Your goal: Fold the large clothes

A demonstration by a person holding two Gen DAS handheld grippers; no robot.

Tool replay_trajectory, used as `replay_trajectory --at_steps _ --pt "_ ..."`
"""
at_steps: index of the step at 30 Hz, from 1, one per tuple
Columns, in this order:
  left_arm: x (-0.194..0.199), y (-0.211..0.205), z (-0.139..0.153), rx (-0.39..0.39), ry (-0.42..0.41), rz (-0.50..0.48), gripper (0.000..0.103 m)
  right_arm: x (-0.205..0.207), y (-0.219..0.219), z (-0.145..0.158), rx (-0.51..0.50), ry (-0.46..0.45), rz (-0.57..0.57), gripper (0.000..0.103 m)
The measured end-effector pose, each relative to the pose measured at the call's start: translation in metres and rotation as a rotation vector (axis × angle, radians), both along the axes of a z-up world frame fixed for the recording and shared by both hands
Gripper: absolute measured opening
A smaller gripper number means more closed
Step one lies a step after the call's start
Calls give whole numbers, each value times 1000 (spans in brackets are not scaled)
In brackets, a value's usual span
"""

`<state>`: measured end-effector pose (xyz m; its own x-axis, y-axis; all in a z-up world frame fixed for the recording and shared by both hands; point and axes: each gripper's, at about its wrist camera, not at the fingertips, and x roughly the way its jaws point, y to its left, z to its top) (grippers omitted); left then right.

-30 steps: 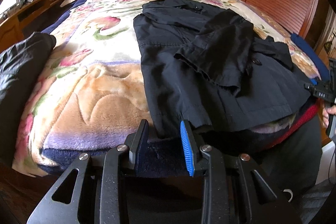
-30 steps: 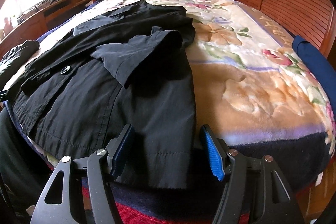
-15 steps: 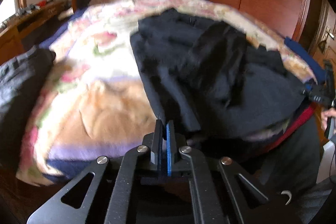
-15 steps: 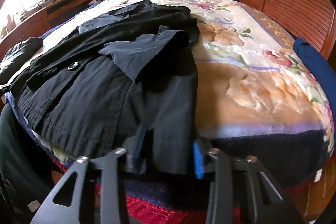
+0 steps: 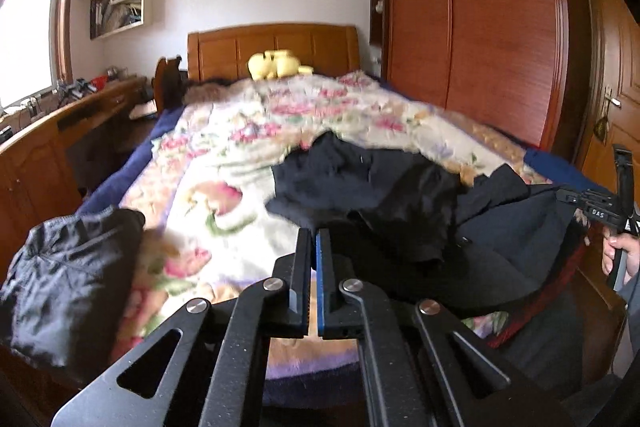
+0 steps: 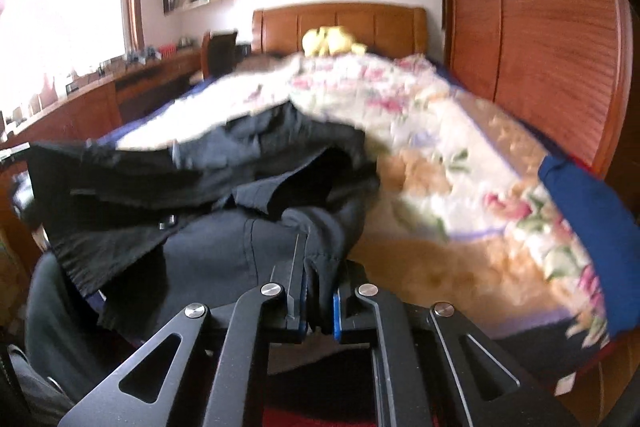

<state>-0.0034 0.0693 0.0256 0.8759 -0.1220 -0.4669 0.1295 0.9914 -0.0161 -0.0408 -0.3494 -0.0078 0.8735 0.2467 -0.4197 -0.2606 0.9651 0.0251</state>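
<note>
Black coat [image 6: 224, 227] bunched and lifted at the near edge of the bed [image 5: 224, 163], toward its right corner in the left wrist view and its left corner in the right wrist view. Hem raised off the floral blanket [image 6: 460, 163], upper part and one folded sleeve still lying on it.

Left tool [image 5: 314, 267] pressed together, blue pad against black pad with only a sliver between; coat edge running up to the tips, cloth between the pads not clearly visible.

Right tool [image 6: 316, 291] clamped on a fold of the coat hem, dark cloth gathered between the pads. Same tool visible at the right edge of the left wrist view, gripped by a hand [image 5: 624, 259].

Second dark garment [image 5: 68, 275] heaped at the near left corner of the bed, apart from the coat. Yellow plush toy [image 5: 276, 65] at the far edge against the wooden headboard [image 5: 272, 47]. Wooden wardrobe [image 5: 480, 27] along the right side of the bed, long wooden desk [image 5: 48, 131] along the left under the window.
</note>
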Motion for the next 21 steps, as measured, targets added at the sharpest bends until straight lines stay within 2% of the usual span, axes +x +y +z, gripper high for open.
replay_trajectory --at_steps 12,17,21 --pt "-35 14 64 -17 -179 12 2 -74 -14 72 -1 -183 34 8" --pt "-46 13 87 -21 -252 -5 2 -111 -22 87 2 -250 14 8" --pt "-51 9 91 -17 -280 -22 2 -134 -29 88 0 -271 0 8"
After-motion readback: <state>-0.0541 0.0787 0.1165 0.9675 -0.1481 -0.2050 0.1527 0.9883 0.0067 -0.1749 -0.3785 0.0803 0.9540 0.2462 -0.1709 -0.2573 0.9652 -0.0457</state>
